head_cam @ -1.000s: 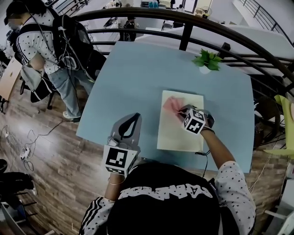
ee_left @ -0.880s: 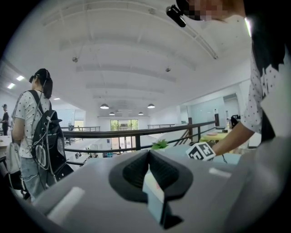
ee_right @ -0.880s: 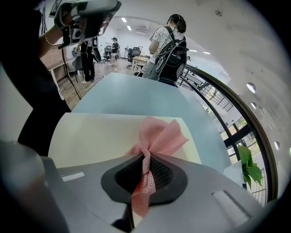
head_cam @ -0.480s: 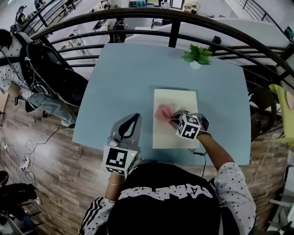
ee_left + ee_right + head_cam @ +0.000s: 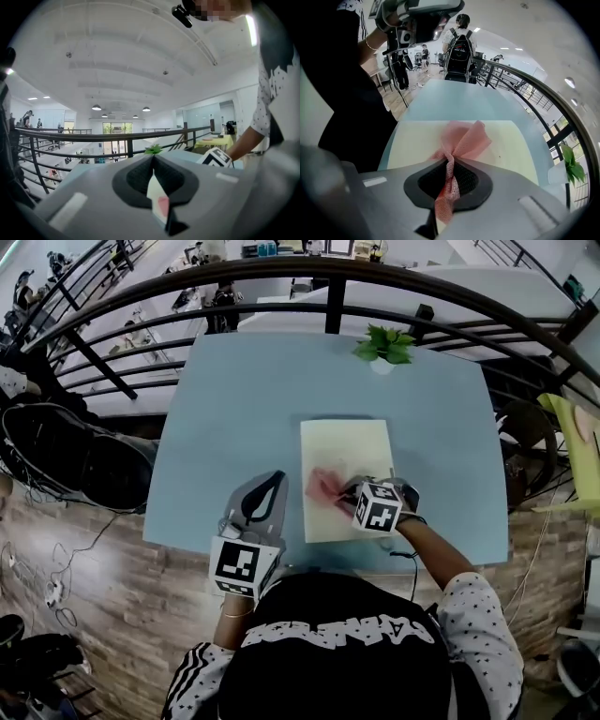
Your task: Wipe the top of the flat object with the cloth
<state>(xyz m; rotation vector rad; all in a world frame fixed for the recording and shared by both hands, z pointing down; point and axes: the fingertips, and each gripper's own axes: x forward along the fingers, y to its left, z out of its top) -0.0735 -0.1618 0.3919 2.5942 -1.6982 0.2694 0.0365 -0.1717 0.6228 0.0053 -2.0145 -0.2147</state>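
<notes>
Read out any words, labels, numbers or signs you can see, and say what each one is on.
White lettering on the person's black garment: too distorted to read.
Left marker cube and right marker cube: square black-and-white patterns only, no letters.
No other text shows.

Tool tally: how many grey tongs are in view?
2. The left grey tongs hang shut over the pale blue table's near edge; the right grey tongs pinch the pink mesh cloth on the cream flat board.

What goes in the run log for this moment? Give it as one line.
right tongs: shut on cloth | cloth: on board, near half | left tongs: shut, empty, off board | step: wipe
</notes>
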